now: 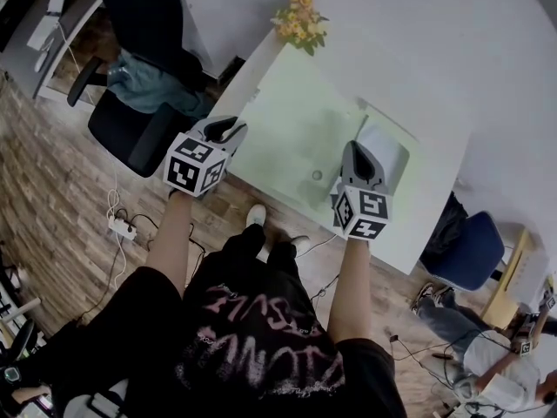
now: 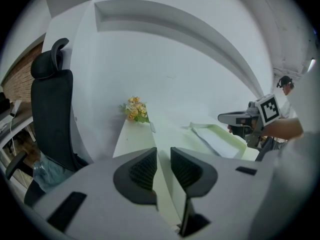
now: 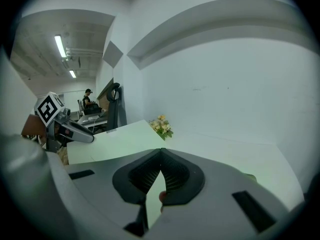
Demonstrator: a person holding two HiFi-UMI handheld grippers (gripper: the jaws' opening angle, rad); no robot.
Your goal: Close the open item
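1. Head view alone takes in the whole surface (image 1: 296, 138). It is pale, mostly bare and set against a wall. The person stands at its near edge, which I judge is the stance for reaching across it.
2. A chair (image 1: 130, 124) stands off the left end, clear of the work. The left gripper view shows its tall back, which the head view cuts off.
3. What looks like an open folder (image 1: 387, 151), the task's thing, lies flat on the right part of the surface with its pale page up, so it is not yet closed. The left gripper view shows it from the side with a low raised rim. The right gripper view looks over it and does not show it clearly.
4. The right tongs (image 1: 359, 153) hang at the folder's near edge, probably because that hand is the closer one for the flip. Their own view shows the tips together with nothing held, which the head view cannot settle.
5. The left tongs (image 1: 228, 131) hover over the near left edge, well apart from the folder, likely in reserve. Their own view shows a narrow gap with nothing in it.
6. Flowers (image 1: 298, 20) sit at the far corner by the wall, out of the way, and show in all three views.
7. A small round thing (image 1: 316, 175) lies between the two tongs. Only the head view shows it, and it is too small to identify.
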